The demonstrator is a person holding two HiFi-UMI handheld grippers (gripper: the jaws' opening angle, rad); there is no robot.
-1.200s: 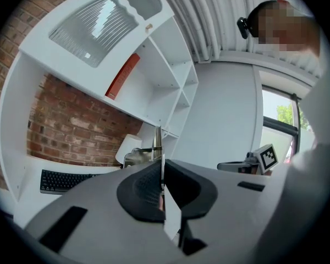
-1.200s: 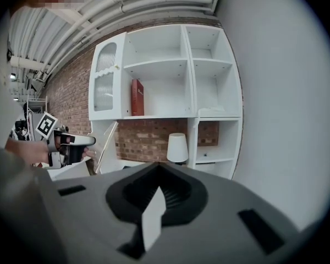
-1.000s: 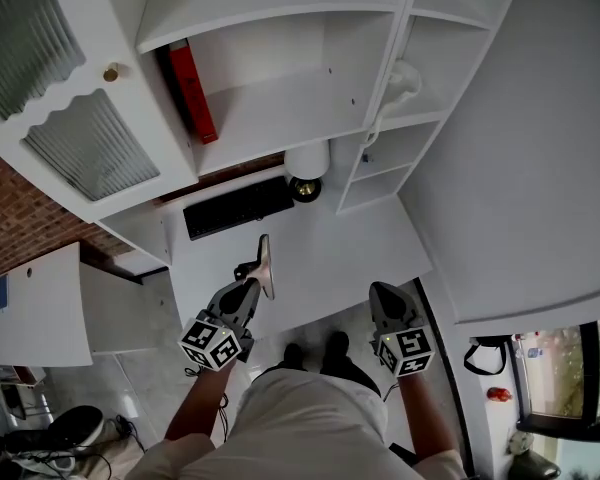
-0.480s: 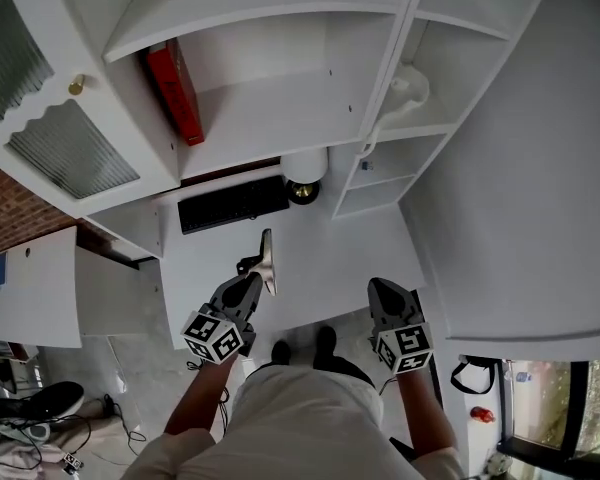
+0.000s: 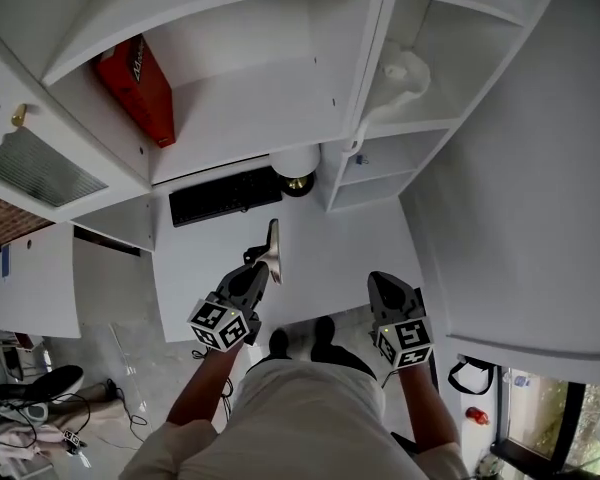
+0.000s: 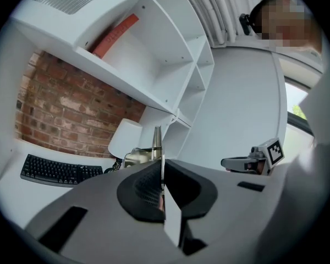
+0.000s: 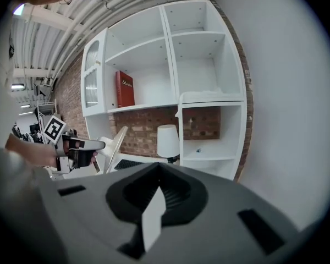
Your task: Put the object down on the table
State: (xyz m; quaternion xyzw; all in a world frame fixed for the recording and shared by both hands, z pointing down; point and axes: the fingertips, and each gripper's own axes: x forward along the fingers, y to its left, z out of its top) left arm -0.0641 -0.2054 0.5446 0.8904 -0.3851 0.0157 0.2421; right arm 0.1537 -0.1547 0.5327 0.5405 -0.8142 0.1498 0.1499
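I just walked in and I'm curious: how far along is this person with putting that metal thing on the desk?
Done: the flat metal object is picked up and is above the white desk. In hand: the left gripper is clamped on it, holding it upright near the keyboard. Left: apparently lowering it and letting go. The right gripper is shut and empty.

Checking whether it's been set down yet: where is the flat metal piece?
Head view, left of centre: the flat metal piece stands on edge in the shut left gripper, over the white table, just short of the black keyboard and lamp.
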